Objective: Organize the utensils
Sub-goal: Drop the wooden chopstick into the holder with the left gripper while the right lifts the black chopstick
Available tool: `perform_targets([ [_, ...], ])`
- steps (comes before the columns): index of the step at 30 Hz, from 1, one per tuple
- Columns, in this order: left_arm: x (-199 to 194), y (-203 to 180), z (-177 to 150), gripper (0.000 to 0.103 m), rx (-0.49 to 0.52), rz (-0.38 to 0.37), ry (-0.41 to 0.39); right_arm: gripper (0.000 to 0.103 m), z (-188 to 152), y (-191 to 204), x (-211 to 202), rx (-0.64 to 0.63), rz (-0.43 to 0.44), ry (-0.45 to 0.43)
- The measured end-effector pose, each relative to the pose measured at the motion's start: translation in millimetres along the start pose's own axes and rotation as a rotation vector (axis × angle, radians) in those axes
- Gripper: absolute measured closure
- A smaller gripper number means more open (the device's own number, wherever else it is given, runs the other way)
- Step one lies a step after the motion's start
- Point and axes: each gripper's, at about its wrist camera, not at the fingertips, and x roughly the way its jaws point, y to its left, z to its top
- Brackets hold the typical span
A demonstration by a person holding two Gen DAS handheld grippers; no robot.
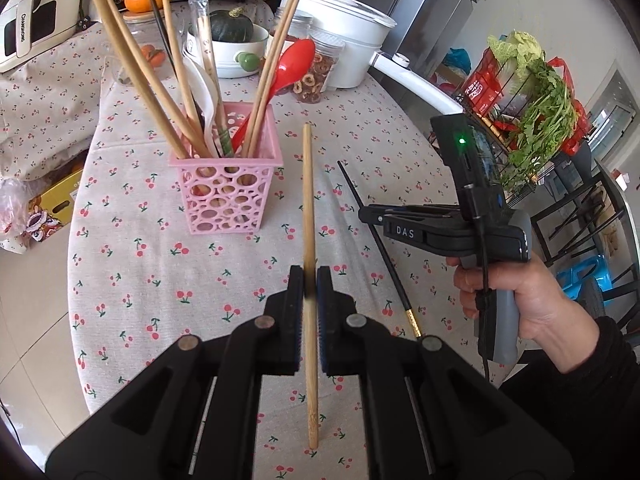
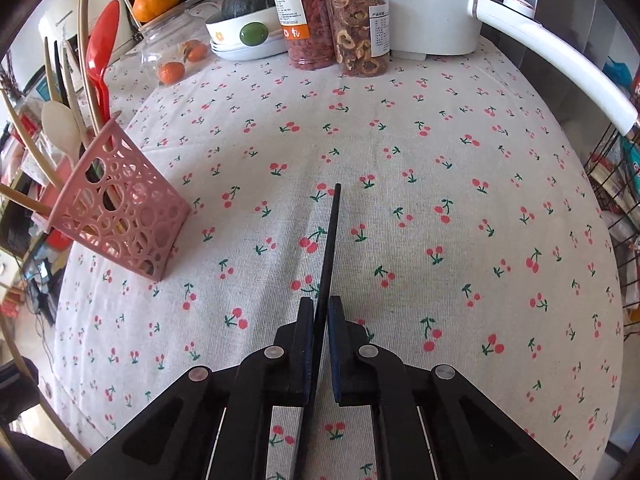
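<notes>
While the left gripper (image 1: 310,280) is clamped on a bamboo chopstick (image 1: 308,200), its wrist view shows the pink basket (image 1: 224,184) standing upright mid-table (image 1: 120,208), already bristling with chopsticks and a red spoon (image 1: 288,66); to do this step well, I judge the stick should be tipped upright over the rim before release. Only this view shows the right hand (image 1: 516,300) and the black chopstick's (image 1: 360,204) gold tail. From the right wrist, the right gripper (image 2: 320,308) is pinched on that black chopstick, its tip out over the cloth, basket toward the left edge.
</notes>
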Motion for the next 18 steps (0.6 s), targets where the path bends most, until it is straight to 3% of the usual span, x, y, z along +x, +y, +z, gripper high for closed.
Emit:
perform_targets([
  [11, -60, -3, -6, 0.096, 0.052, 0.020, -0.191, 0.097, -21, -3, -102, 0.025, 0.129, -0.270],
  [18, -99, -7, 10, 0.096, 0.049, 0.029, -0.368, 0.097, -32, 4, -166, 0.036, 0.190, -0.443],
])
